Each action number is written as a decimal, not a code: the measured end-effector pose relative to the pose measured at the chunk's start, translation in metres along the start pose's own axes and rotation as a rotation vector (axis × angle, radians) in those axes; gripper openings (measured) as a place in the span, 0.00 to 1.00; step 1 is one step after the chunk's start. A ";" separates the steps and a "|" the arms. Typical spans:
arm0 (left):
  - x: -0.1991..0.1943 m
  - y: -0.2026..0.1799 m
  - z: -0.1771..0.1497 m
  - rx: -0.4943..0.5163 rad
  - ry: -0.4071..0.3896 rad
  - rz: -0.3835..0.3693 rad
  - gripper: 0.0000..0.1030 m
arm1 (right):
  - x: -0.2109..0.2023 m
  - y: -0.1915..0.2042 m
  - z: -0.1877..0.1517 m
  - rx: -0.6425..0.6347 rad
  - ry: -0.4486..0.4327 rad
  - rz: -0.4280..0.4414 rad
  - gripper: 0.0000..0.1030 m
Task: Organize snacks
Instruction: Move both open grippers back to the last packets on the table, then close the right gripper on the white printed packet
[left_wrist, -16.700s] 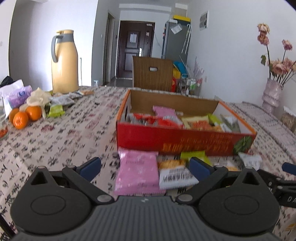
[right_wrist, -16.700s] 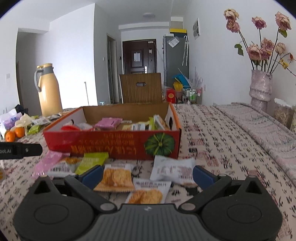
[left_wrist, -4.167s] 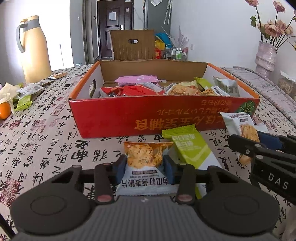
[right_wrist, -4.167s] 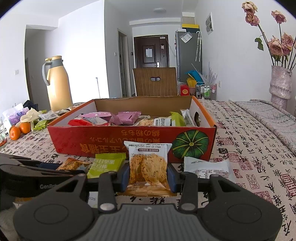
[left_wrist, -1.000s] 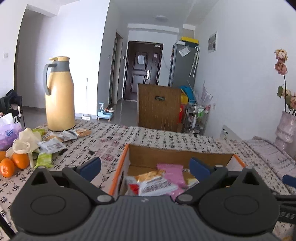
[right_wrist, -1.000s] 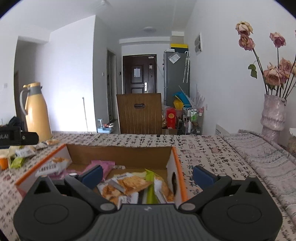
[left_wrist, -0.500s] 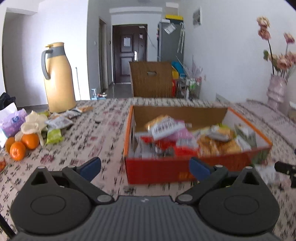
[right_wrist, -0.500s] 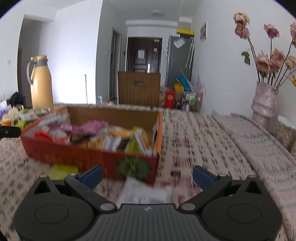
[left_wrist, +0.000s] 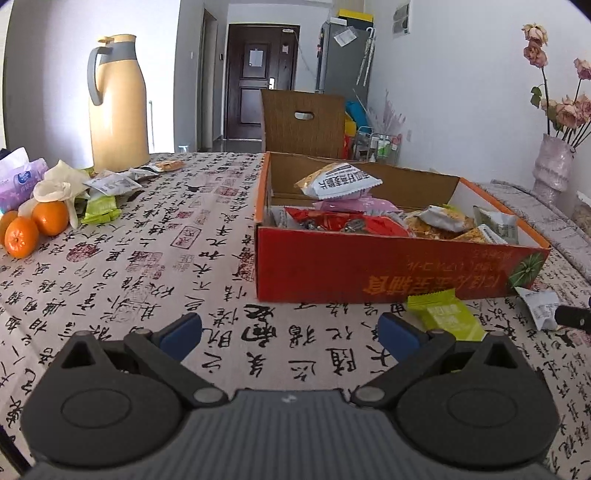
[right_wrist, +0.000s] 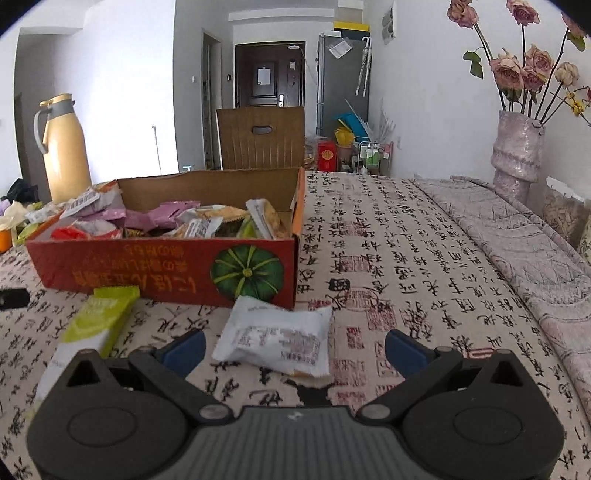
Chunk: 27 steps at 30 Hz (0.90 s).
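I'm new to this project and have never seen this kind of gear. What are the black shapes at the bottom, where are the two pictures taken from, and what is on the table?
There is no robot: a person holds a two-finger gripper in each hand, each with a camera looking along its fingers. The black shapes are the left gripper and right gripper, both open and holding nothing. On the patterned tablecloth stands a red cardboard box full of snack packets. In front of it lie a green packet and a white packet, the white one between the right gripper's fingers. Oranges and a yellow thermos sit off to the left.
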<state>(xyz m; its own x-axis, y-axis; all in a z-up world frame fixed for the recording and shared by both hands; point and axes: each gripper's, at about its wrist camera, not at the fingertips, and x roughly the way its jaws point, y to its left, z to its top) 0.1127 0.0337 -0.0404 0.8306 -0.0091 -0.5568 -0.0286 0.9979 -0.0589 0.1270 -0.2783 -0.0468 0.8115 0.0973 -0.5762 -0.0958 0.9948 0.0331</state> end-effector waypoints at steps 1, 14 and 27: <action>-0.001 0.000 0.000 0.001 -0.006 0.002 1.00 | 0.003 0.001 0.002 0.003 0.002 0.001 1.00; -0.006 0.007 0.001 -0.042 -0.042 0.023 1.00 | 0.052 0.018 0.008 0.021 0.095 -0.031 1.00; -0.004 0.010 0.001 -0.059 -0.032 0.041 1.00 | 0.058 0.013 0.007 0.032 0.123 -0.025 1.00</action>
<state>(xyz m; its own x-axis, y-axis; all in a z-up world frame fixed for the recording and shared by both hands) 0.1096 0.0437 -0.0382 0.8455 0.0347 -0.5328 -0.0951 0.9917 -0.0864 0.1769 -0.2594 -0.0736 0.7364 0.0702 -0.6729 -0.0563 0.9975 0.0425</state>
